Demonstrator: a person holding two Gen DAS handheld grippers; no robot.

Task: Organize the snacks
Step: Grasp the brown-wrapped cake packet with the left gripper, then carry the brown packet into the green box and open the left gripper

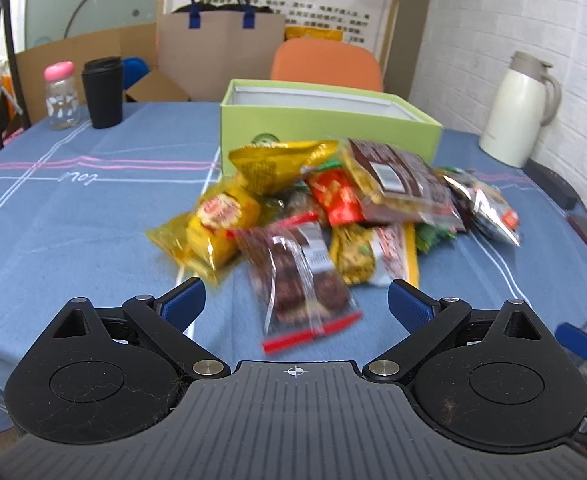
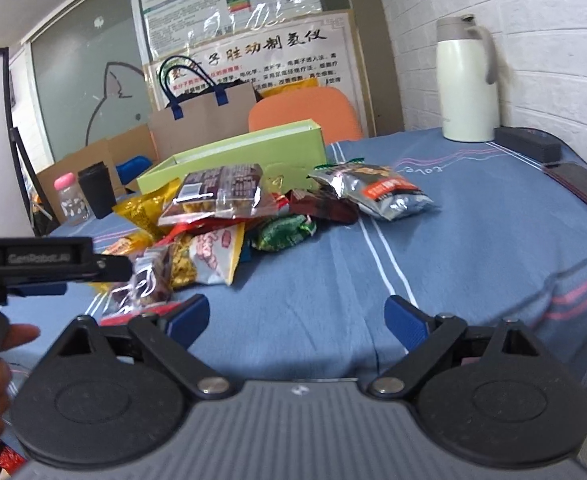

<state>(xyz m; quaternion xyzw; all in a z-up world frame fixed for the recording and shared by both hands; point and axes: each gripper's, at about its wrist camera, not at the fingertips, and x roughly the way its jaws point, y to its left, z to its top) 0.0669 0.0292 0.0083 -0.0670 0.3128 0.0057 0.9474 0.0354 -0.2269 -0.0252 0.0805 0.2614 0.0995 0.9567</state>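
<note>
A: Left gripper and right gripper both wide open, holding nothing.
B: Targets?
A: Box near table far edge, empty as far as visible. Snacks piled just before it.
B: Step?
A: Approach, I'd say. Next: close on the nearest clear pack, lift into box.

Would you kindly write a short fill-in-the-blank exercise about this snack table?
1. The pile of snack packets lies in front of an open ____ box.
2. The jar beside the black cup has a ____ lid.
3. The left gripper is ____, holding nothing.
4. The white jug stands near the ____ wall.

Missing words: green; pink; open; brick
</note>
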